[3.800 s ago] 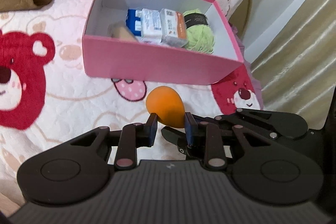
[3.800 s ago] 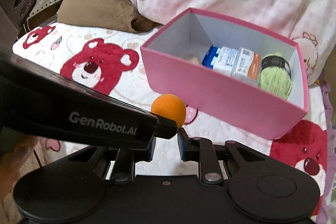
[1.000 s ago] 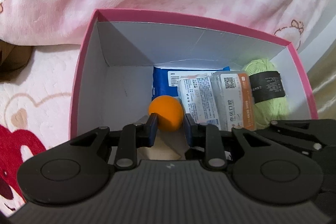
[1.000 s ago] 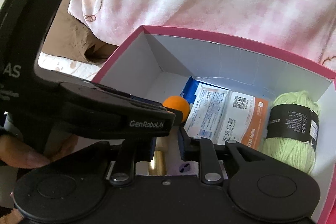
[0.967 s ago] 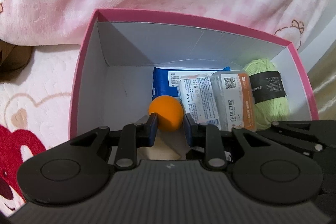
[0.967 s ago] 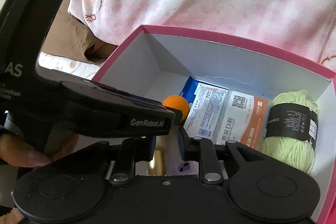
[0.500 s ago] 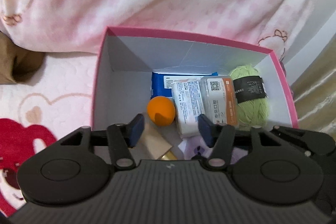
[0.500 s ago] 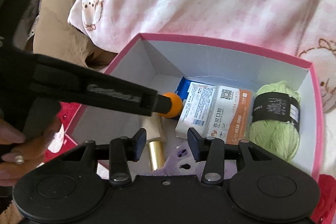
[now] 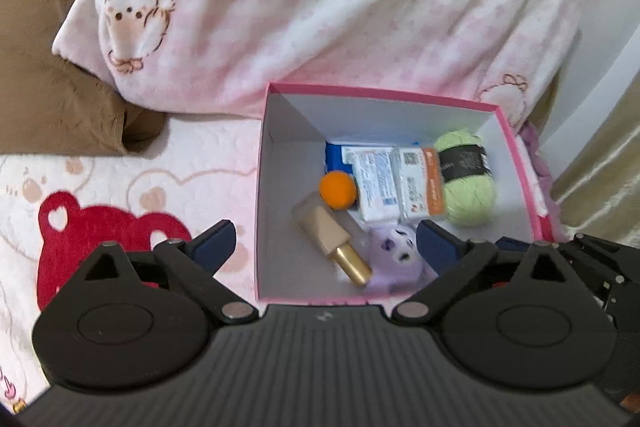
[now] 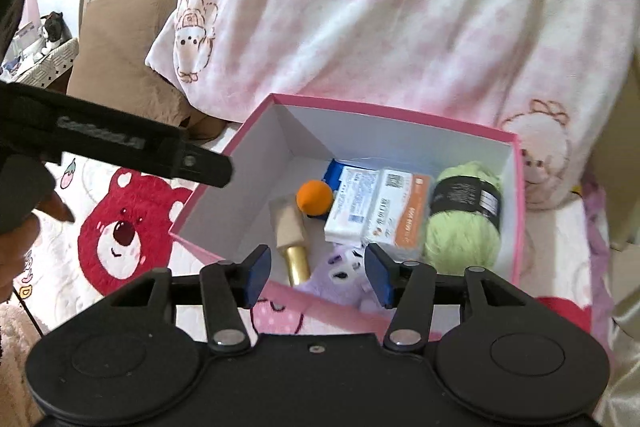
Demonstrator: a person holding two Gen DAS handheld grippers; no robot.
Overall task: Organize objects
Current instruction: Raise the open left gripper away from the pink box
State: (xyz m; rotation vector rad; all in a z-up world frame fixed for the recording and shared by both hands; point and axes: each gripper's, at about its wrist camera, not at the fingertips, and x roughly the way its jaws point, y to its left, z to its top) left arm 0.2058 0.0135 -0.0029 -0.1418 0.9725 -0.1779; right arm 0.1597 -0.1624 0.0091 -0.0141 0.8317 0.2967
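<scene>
The pink box (image 9: 516, 147) sits on the bed's bear-print cover (image 9: 120, 187), with a pink-and-white blanket (image 9: 340, 7) heaped behind it at 12 o'clock. The orange ball (image 9: 337, 190) lies loose on the box floor, touching the blue-and-white packet (image 9: 376, 183) at its 3 o'clock and just above the tan bottle with a gold cap (image 9: 330, 235) at its 6 o'clock. A lilac plush toy (image 9: 396, 259) lies in the near corner; the green yarn (image 9: 466, 179) fills the 3 o'clock side, beside the orange-edged packet (image 9: 420, 187).

The left tool (image 9: 326, 243) has just been opening; its jaws stand spread very wide, gripping nothing, above the box's near edge. The right tool (image 10: 316, 273) has also just been opening and stands about half spread, likewise empty, with the plush toy seen beyond its gap.
</scene>
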